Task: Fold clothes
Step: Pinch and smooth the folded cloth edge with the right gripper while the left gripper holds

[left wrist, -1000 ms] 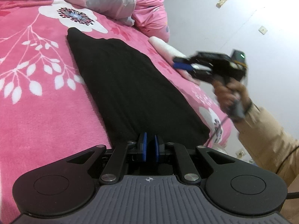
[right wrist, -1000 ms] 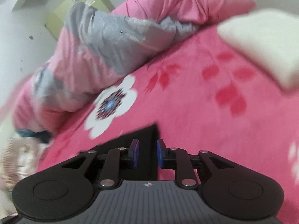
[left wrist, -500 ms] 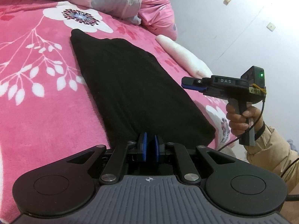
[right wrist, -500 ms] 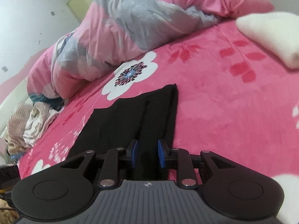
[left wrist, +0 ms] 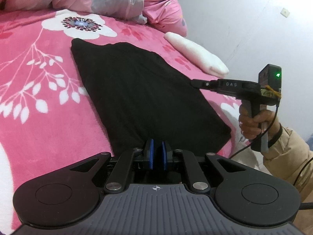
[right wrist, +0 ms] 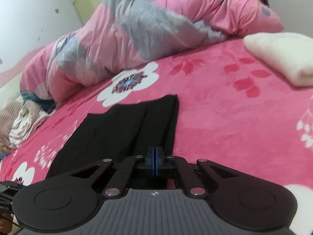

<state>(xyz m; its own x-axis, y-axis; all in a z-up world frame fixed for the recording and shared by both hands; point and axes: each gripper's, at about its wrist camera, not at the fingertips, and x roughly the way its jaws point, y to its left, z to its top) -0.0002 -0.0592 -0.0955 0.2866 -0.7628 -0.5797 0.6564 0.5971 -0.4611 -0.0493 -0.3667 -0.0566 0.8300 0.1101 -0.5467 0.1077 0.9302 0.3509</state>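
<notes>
A black garment (left wrist: 140, 96) lies folded into a long strip on the pink floral blanket (left wrist: 39, 105); it also shows in the right wrist view (right wrist: 117, 129). My left gripper (left wrist: 157, 154) sits at its near end, and its blue pads (left wrist: 150, 153) are shut on the dark hem. A person's hand (left wrist: 252, 123) holds my right gripper (left wrist: 193, 82), whose tip meets the garment's right edge about halfway along. In its own view the right gripper (right wrist: 155, 157) has its pads pressed flat together over the garment's right fold. Whether cloth is pinched at their tips does not show.
A rolled pink and grey quilt (right wrist: 137, 39) lies along the far side of the bed. A folded white cloth (left wrist: 197, 56) rests near the wall (left wrist: 244, 19), right of the garment. Crumpled clothes (right wrist: 21, 121) lie at the bed's far left. A tan sleeve (left wrist: 289, 156) and a cable (left wrist: 246, 146) are at the right.
The right gripper came down and in from the upper right to the garment's right edge, and its jaws went from apart to together. The left gripper kept its hold.
</notes>
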